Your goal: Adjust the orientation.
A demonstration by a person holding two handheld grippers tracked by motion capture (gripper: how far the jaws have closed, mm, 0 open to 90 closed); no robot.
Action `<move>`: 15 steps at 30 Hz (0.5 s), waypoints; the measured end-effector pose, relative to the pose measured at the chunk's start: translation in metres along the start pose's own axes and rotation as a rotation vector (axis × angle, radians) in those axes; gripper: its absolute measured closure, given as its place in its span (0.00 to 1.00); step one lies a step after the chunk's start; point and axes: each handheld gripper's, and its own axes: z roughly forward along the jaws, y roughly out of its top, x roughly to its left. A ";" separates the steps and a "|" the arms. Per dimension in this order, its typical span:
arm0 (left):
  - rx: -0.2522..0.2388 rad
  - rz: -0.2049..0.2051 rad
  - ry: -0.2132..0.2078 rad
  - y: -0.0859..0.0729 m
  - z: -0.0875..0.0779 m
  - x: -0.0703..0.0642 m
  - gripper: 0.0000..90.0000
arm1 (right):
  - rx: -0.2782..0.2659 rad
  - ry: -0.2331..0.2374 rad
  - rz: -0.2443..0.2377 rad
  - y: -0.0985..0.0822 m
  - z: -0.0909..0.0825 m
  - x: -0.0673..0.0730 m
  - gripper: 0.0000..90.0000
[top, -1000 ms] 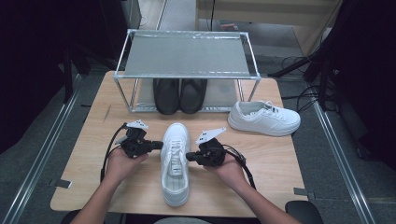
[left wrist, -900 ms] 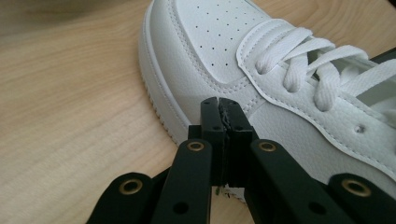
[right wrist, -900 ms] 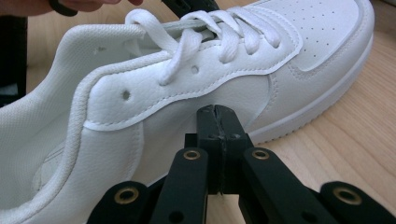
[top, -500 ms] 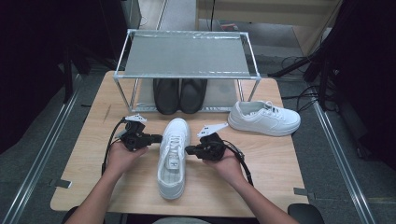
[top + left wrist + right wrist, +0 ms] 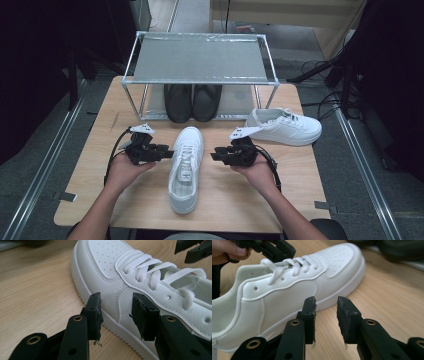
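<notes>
Sneaker (image 5: 186, 167) between the two grippers is the thing everything turns on: it lies on the table (image 5: 100, 200) with its long axis running away from the person, toe toward the shoe rack (image 5: 200, 60) and heel toward the near table edge. The left gripper (image 5: 162, 150) sits just beside its left flank, jaws pointing sideways across the shoe's axis; the right gripper (image 5: 216, 155) faces it from the opposite side, a little farther off, with bare wood showing between its tips and the sole. So the left one is the nearer of the two.

In the left gripper view the jaws are spread, with the white side panel of the sneaker (image 5: 140, 287) lying just beyond and between them, the pads not pressing on it. In the right gripper view the jaws also stand apart, holding nothing, and the sneaker (image 5: 287, 290) lies ahead and to their left, clear of the tips. Both pairs of jaws have just been opening, and nothing is pinched in either.

A second white sneaker (image 5: 282, 127) lies well off beyond the right gripper, and a black pair (image 5: 192, 102) sits under the rack.
</notes>
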 end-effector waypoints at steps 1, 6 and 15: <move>-0.001 -0.002 0.001 0.000 0.000 0.000 0.65 | -0.010 -0.009 0.001 0.000 -0.004 -0.003 0.76; 0.003 -0.004 0.005 -0.002 0.000 0.002 0.62 | -0.034 -0.045 0.009 -0.001 -0.020 -0.015 0.72; 0.026 -0.007 0.026 -0.003 0.003 0.005 0.56 | -0.050 -0.101 0.045 -0.001 -0.043 -0.034 0.71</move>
